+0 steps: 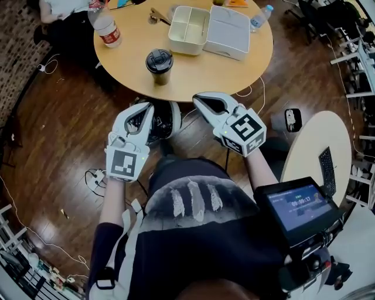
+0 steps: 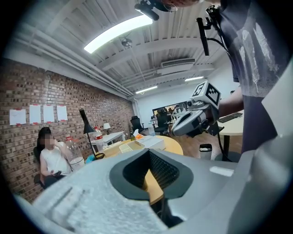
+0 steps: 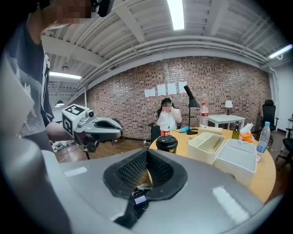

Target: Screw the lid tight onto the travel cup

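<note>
The travel cup (image 1: pixel 159 65), dark with a black lid on top, stands upright near the front edge of the round wooden table (image 1: pixel 246 64). Both grippers hang over the floor short of the table, apart from the cup. My left gripper (image 1: pixel 144 109) is shut with nothing between its jaws, below and left of the cup. My right gripper (image 1: pixel 198 99) is shut and empty too, to the cup's lower right. In the right gripper view the cup (image 3: pixel 166 143) stands just beyond the closed jaws (image 3: pixel 146 154), and the left gripper (image 3: pixel 94 128) shows at left. The left gripper view shows its closed jaws (image 2: pixel 148 154) and the right gripper (image 2: pixel 194 121).
On the table are a clear water bottle (image 1: pixel 106 27), a cream divided lunch box (image 1: pixel 188 29) with its lid (image 1: pixel 228 32) beside it, and a small bottle (image 1: pixel 261 16). A person (image 3: pixel 167 119) sits beyond the table. A second pale table (image 1: pixel 313 152) is at right.
</note>
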Demonstrator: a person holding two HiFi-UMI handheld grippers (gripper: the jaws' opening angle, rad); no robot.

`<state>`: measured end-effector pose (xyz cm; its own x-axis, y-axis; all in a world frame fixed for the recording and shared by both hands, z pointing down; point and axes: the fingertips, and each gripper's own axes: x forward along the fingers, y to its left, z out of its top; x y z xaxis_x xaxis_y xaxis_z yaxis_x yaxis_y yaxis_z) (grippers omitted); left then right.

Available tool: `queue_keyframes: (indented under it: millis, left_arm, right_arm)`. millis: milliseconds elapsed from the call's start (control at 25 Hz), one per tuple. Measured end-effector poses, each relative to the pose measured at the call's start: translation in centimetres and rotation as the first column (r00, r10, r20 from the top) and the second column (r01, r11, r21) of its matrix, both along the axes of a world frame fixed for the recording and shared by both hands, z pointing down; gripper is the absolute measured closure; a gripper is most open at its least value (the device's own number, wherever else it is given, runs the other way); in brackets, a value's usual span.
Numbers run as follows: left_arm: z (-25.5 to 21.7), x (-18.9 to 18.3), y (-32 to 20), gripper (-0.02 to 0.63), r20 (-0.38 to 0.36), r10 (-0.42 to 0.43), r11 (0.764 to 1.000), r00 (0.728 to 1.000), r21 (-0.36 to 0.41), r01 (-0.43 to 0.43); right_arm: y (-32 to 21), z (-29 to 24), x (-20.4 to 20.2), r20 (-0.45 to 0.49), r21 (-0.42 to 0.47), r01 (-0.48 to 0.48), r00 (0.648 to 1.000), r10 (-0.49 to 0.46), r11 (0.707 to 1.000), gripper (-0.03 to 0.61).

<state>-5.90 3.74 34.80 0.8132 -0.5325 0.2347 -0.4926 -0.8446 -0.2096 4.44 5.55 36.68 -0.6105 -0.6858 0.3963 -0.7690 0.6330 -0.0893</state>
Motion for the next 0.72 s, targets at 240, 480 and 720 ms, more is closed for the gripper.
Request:
queue_keyframes:
  millis: [240, 480, 720]
  left_arm:
    - [-1.5, 4.1, 2.2, 0.614, 0.065, 0.02, 0.998, 0.998, 0.053, -0.024]
    - [-3.5, 9.7, 6.8, 0.614, 0.116, 0.094, 0.986, 0.989, 0.128, -0.109]
    - [-6.1, 12.6, 10.0, 0.614, 0.095, 0.055, 0.984, 0.994, 0.165, -0.071]
  right_arm:
    - [3.1, -0.8, 4.7, 0.059, 0.025, -0.044, 0.997, 0.042, 0.999, 0.572]
    - [6.8, -2.2, 9.0, 0.065, 0.068, -0.068, 0.996, 0.064, 0.995, 0.572]
    - [10.0, -3.4, 11.9, 0.046, 0.109, -0.037, 0.998, 0.032, 0.993, 0.572]
